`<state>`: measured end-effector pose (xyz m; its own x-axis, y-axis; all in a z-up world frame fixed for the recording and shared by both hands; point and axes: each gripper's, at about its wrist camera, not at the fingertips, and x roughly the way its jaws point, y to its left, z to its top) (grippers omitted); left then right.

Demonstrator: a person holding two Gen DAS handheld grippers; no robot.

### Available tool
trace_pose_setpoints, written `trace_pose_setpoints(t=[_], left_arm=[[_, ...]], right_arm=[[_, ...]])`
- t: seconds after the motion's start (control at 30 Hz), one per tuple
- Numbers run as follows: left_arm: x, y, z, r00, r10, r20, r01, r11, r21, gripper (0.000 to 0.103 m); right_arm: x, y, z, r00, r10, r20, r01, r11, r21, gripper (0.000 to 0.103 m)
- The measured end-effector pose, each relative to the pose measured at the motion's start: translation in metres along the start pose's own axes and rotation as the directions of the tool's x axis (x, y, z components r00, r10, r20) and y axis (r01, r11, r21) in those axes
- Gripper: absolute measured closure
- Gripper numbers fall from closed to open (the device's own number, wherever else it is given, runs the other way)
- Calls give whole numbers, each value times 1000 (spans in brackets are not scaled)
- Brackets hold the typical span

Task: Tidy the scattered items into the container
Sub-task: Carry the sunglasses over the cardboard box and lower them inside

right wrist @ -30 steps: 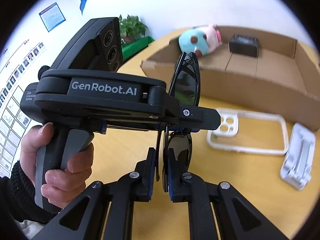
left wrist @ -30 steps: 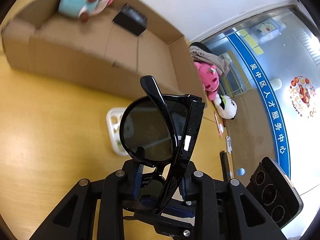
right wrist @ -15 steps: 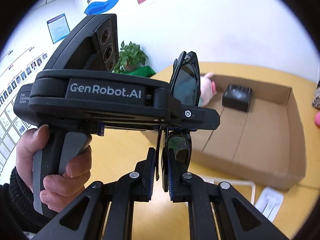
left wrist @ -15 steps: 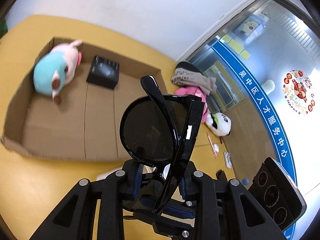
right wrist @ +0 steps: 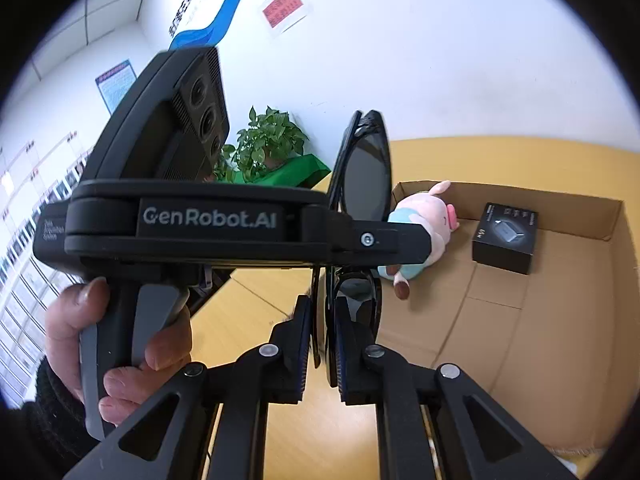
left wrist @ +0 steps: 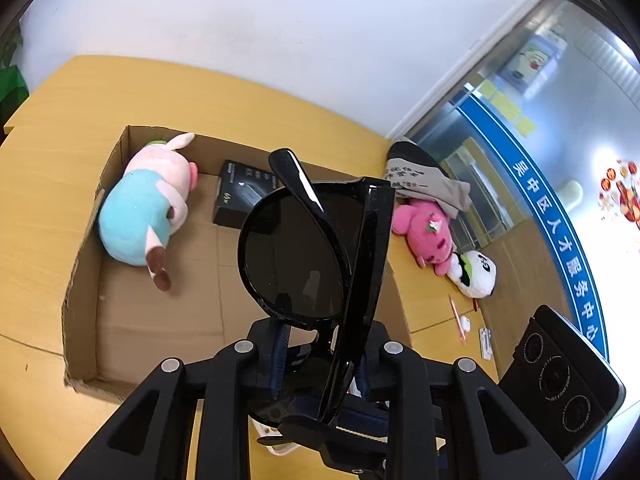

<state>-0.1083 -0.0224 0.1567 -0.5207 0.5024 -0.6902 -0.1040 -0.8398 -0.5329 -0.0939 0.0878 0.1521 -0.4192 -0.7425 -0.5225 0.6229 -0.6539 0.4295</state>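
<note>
Now both tools grip one pair of folded sunglasses (left wrist: 296, 252): the left tool (left wrist: 320, 356) is clenched on the frame just below one lens, and the right tool (right wrist: 320, 344) is pinched tight on the lower lens, the glasses standing upright between its pads. They hang in the air over the near part of the cardboard box (left wrist: 80, 280), which sits on the yellow desk (left wrist: 36, 200) and already holds a plush pig (left wrist: 144, 208) and a small black carton (left wrist: 244, 194). So the carrying step looks nearly done. Next, I judge, the glasses need lowering onto the bare box floor and both tools releasing together. A pink plush (left wrist: 424, 232), a panda plush (left wrist: 474, 274) and a sock (left wrist: 424, 180) wait outside the box
</note>
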Motion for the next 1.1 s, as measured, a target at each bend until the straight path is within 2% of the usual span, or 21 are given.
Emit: trace_pose_setpoints(t=[0.3, 0.47, 0.63, 0.83, 1.1], left_arm=[[40, 29, 32, 997, 18, -75, -20, 999, -33, 76], [80, 49, 41, 988, 61, -144, -71, 995, -65, 77], [125, 68, 48, 973, 73, -221, -94, 992, -83, 78], [173, 85, 50, 948, 104, -301, -134, 988, -80, 78], [210, 104, 45, 917, 149, -370, -195, 977, -91, 77]], right_arm=[[35, -25, 11, 999, -7, -49, 10, 998, 64, 93], [56, -51, 12, 995, 7, -98, 6, 991, 135, 93], [85, -86, 7, 989, 10, -149, 20, 979, 204, 93], [114, -131, -4, 980, 54, -191, 11, 945, 327, 93], [144, -168, -22, 957, 119, -266, 20, 885, 465, 93]])
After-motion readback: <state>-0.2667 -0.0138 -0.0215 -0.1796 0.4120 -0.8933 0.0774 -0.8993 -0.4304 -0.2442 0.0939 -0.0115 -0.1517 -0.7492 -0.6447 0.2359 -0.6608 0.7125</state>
